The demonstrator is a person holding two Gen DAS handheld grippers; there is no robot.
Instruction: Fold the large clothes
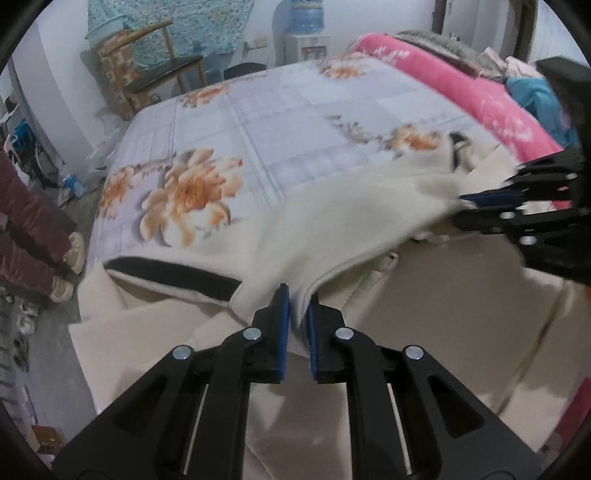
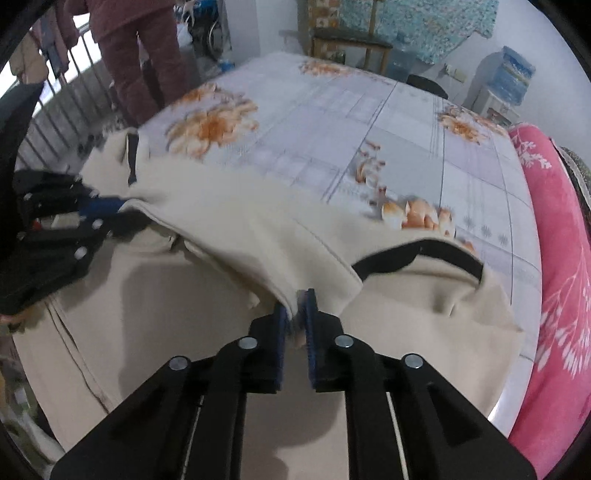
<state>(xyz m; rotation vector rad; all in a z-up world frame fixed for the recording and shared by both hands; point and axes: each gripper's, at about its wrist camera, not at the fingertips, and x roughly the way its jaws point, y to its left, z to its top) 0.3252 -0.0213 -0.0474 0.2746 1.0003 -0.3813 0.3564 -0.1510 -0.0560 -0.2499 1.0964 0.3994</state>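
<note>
A large cream garment point(image 1: 332, 221) with black cuffs lies on the bed, its upper layer lifted into a raised fold. My left gripper point(image 1: 298, 295) is shut on the edge of that fold, cloth pinched between its blue pads. My right gripper point(image 2: 295, 301) is shut on the same fold's edge further along. In the left wrist view the right gripper point(image 1: 465, 206) shows at the right, clamped on the cloth. The left gripper point(image 2: 122, 206) appears at the left of the right wrist view, also on the cloth. A black-trimmed sleeve point(image 2: 417, 258) lies to the right.
The bed sheet point(image 1: 295, 110) is pale with orange flowers. A pink blanket point(image 2: 561, 258) runs along the bed's far side. A person in dark red trousers point(image 2: 144, 55) stands at the bed's edge. A wooden chair point(image 1: 162, 70) and a water dispenser point(image 1: 306, 33) stand beyond.
</note>
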